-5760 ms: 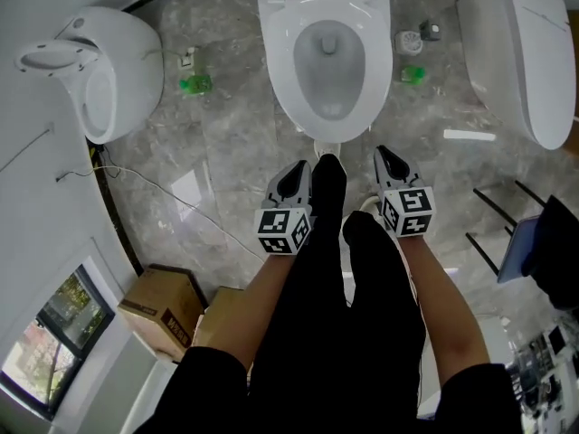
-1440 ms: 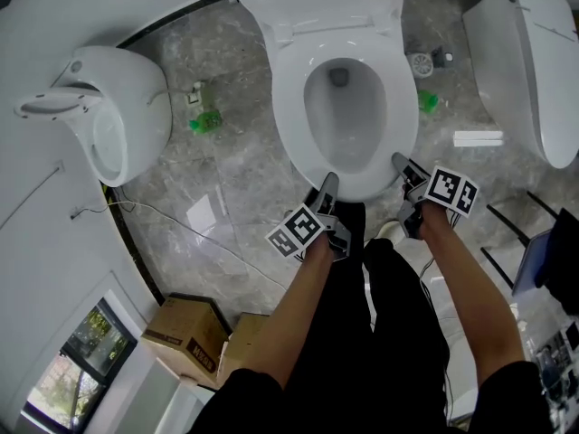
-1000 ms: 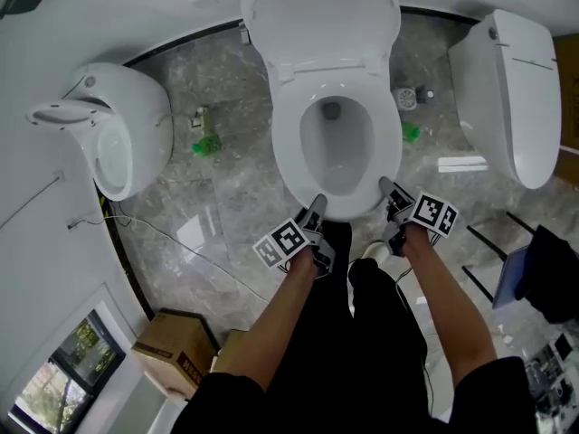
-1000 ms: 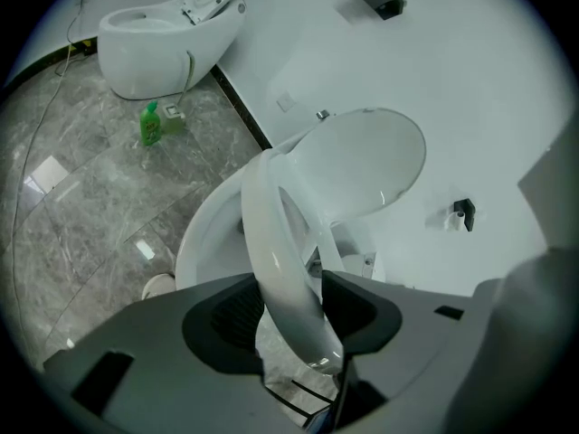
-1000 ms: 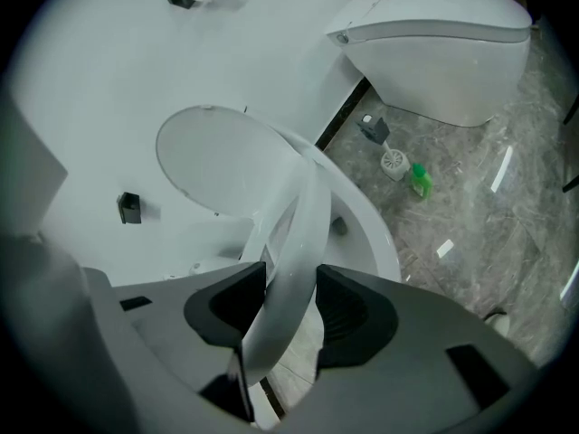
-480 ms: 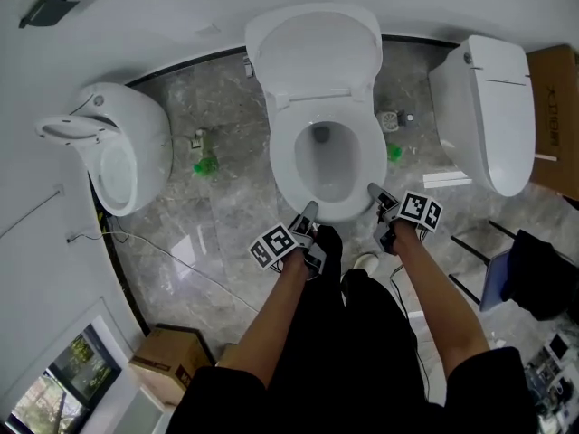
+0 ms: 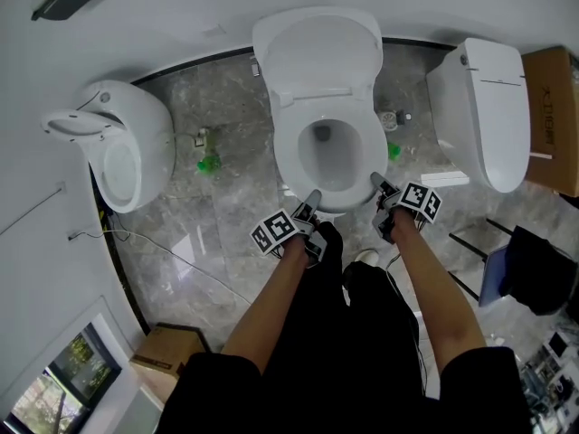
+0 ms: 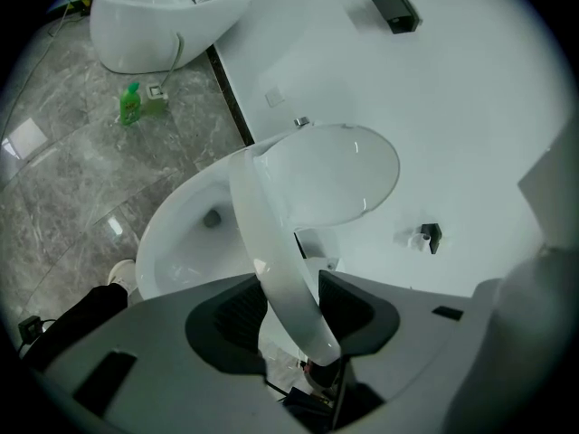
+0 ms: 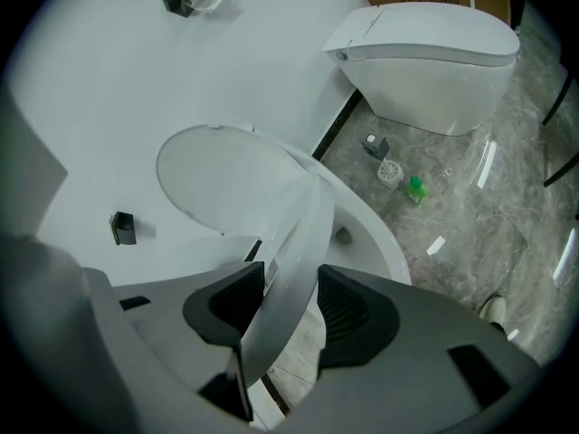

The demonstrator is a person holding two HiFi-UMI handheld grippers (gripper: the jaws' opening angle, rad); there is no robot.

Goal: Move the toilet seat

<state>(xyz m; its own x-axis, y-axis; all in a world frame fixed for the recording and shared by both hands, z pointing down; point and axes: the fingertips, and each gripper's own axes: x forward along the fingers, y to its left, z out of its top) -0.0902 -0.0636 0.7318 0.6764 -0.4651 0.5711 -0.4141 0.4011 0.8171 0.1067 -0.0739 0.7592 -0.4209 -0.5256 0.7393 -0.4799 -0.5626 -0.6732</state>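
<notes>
Now: raising the white oval plastic toilet seat [image 7: 286, 152] by its front rim.
Left claw [image 7: 312, 197]: just closed further, gripping the seat.
Right claw [image 7: 378, 181]: gripping the seat too.
Next: probably swinging both ends up evenly.

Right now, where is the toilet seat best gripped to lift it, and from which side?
On the toilet seat, the thin front rim, approached from the front, opposite the hinge: flat enough to pinch, longest lever. The left gripper, whose jaws have just been closing, and the right gripper clamp it there.

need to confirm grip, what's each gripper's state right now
left gripper: jaws just been closing, holding the toilet seat
right gripper: closed on the toilet seat too
</notes>
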